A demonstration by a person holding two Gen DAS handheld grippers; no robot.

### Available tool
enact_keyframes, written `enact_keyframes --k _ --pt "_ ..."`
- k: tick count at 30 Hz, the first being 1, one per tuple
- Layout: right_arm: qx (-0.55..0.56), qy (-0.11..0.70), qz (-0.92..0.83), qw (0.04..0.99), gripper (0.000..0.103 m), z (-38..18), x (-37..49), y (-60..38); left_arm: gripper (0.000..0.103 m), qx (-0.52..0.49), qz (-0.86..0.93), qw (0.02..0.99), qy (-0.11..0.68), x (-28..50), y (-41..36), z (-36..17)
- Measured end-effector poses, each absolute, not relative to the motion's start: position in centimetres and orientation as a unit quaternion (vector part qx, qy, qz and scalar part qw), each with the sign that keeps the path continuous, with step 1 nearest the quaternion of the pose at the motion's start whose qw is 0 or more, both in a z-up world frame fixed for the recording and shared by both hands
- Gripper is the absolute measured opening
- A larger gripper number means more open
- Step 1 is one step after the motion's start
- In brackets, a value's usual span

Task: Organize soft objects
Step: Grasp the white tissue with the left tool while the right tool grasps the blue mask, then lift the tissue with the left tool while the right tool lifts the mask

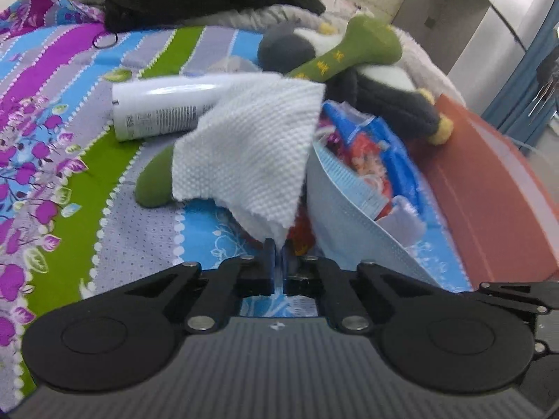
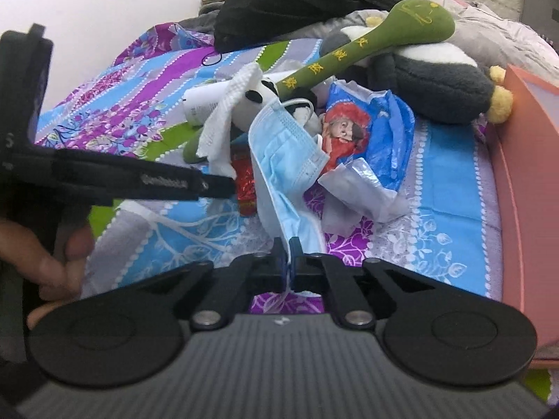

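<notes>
- Biggest first: the bed (image 1: 146, 230), striped and flowered in purple, blue and green, carries the whole jumble, with a terracotta-coloured edge (image 1: 489, 188) running along its right side.
- At the far end, a black garment (image 2: 297, 3) is heaped over grey bedding, well clear of the action.
- Next, the grey-and-white plush toy (image 2: 433, 80) with yellow feet lies on its side, and a long green plush stick (image 2: 356, 52) with yellow characters leans across it.
- A blue snack bag (image 2: 370, 129) printed with a red-bearded cartoon face sits crumpled just in front of that plush, with a small panda toy (image 2: 258, 101) half buried to its left.
- A white bottle (image 1: 164, 108) lies on its side beside the pile; hard stuff, so probably not part of the soft sorting.
- Now the action: the left gripper (image 1: 278, 255) has its fingers closed on the bottom corner of a white textured cloth wipe (image 1: 248, 146), which stands up from the pinch, draping over the bottle end.
- The right gripper (image 2: 288, 258) has its fingers clamped on a light blue face mask (image 2: 283, 153), pinched at its near edge so it trails back to the heap.
- Two soft items pinched by their edges at once: looks like both are about to be peeled out of the clutter.
</notes>
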State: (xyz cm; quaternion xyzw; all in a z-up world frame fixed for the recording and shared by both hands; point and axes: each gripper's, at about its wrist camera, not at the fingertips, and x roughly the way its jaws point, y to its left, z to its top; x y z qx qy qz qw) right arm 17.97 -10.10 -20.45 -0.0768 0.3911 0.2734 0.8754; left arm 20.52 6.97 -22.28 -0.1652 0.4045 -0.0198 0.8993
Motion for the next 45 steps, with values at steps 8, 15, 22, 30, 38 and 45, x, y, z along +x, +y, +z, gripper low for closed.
enact_keyframes --k 8,15,22,30,38,45 --pt "-0.065 0.4 0.261 0.876 0.005 -19.0 15.1 -11.5 0.004 -0.183 -0.028 0.904 0.385 16.9 7.0 -18.7" --pt "-0.018 0.428 0.226 0.875 0.006 -18.9 14.2 -13.6 0.004 -0.214 -0.05 0.894 0.391 12.6 6.8 -17.3" --pt "0.01 0.469 0.162 0.868 0.009 -20.8 15.5 -15.9 0.005 -0.213 -0.038 0.872 0.44 9.8 7.2 -19.4" --pt "0.004 0.454 0.133 0.881 0.049 -19.8 15.5 -16.9 0.055 -0.205 0.003 0.867 0.455 8.4 8.4 -19.6" --pt "-0.035 0.386 0.134 0.912 0.049 -15.9 14.1 -16.3 0.07 -0.174 0.04 0.875 0.45 6.6 8.9 -17.9" --pt "-0.067 0.343 0.19 0.918 0.049 -14.4 13.9 -13.3 0.075 -0.144 0.046 0.892 0.425 6.6 8.8 -16.8"
